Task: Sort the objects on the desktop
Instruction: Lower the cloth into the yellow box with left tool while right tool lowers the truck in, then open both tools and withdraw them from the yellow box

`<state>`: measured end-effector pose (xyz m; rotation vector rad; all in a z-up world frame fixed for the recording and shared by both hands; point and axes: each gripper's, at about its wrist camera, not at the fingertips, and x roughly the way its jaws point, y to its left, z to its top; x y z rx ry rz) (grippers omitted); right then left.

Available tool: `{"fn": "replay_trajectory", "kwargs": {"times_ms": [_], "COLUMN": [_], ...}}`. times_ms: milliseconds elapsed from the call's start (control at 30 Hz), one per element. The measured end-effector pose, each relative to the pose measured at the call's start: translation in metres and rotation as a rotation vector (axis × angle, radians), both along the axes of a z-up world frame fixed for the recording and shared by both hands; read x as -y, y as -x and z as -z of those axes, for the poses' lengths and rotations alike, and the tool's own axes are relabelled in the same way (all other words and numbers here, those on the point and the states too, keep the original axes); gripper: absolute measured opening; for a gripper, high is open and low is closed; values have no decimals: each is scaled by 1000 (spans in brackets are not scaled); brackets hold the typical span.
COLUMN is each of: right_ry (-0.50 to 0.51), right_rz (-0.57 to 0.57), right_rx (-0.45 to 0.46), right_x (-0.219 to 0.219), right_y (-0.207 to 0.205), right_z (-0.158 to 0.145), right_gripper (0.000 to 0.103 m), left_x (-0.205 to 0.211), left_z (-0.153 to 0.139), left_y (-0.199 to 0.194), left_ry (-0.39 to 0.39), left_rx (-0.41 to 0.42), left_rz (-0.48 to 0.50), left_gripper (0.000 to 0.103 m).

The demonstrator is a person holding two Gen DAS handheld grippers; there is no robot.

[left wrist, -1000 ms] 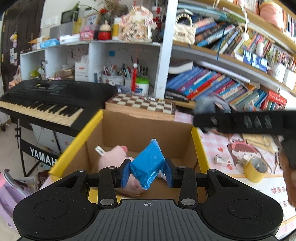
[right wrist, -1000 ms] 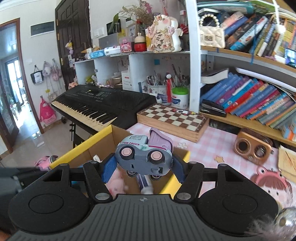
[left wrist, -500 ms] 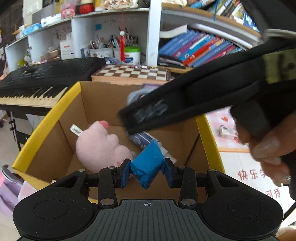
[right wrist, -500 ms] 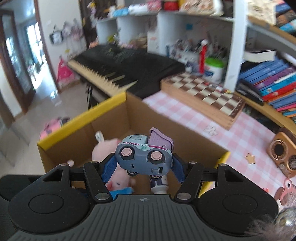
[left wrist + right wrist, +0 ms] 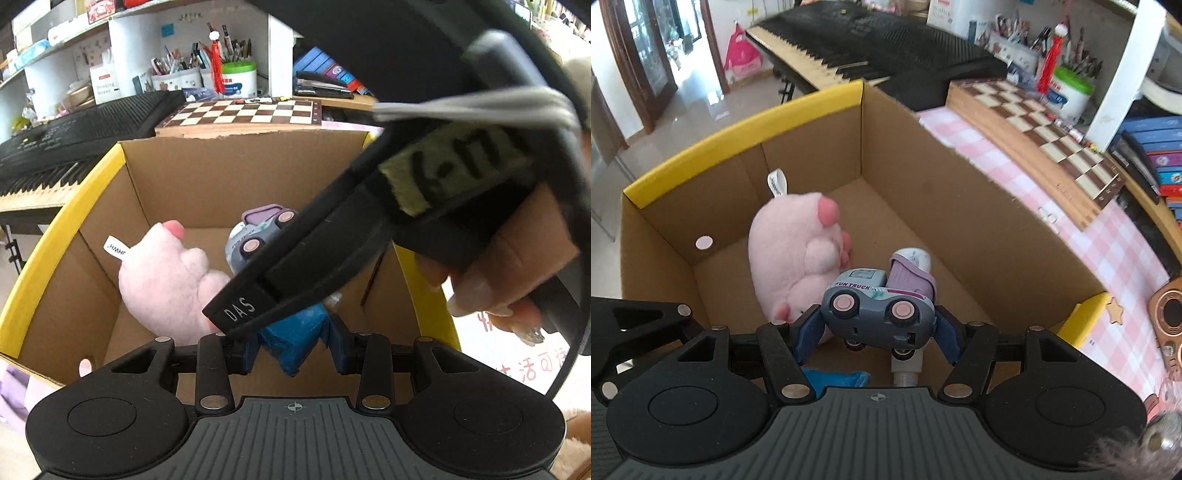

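Both claws are down over the cardboard box (image 5: 923, 177) with the yellow rim. Right claw (image 5: 879, 332) is pinching a grey and purple toy truck (image 5: 875, 310) by its two ends, so it sits sideways with the pink wheel hubs facing the camera and "FUN TRUCK" printed on the side. It hangs inside the box opening, above the floor of the box, right next to the pink plush pig (image 5: 798, 258) lying on the bottom. A white tube (image 5: 908, 362) lies on the box floor under the truck.

Left claw (image 5: 291, 343) is clamped on a crumpled blue packet (image 5: 295, 336), also inside the box, low near the front wall. From the left wrist view the right tool's black body cuts across the frame, with the person's hand (image 5: 509, 266) wrapped around the grip, and the truck (image 5: 258, 232) peeks out behind it beside the pig (image 5: 166, 280).

Box sits at the edge of the counter (image 5: 1108, 236) with the pink checked cloth; a chessboard (image 5: 1045, 136) is behind it and a black keyboard (image 5: 871, 48) off to the side.
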<state>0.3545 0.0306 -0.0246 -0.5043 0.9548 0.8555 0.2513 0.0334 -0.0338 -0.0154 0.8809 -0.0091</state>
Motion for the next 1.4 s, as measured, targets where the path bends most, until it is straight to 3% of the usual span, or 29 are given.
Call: {"fn": "replay_trajectory", "kwargs": {"times_ms": [200, 300, 467, 667, 1000, 1400], "right_ry": [14, -4, -31, -163, -286, -376], "right_rz": [16, 32, 65, 172, 315, 510], "right_rx": [12, 18, 73, 108, 226, 400], "right_x": [-2, 0, 6, 31, 71, 126], "right_y": [-4, -5, 1, 6, 47, 135], "right_z": [1, -1, -13, -44, -83, -103], "right_gripper": [61, 61, 65, 66, 65, 64], "left_x": [2, 1, -4, -13, -13, -53], "left_z": [0, -2, -7, -23, -49, -81], "left_y": [0, 2, 6, 21, 59, 122], "left_ry": [-13, -26, -57, -27, -25, -34], "left_rx": [-2, 6, 31, 92, 190, 329], "left_rz": [-11, -21, -49, -56, -14, -151], "left_gripper": [42, 49, 71, 90, 92, 97]}}
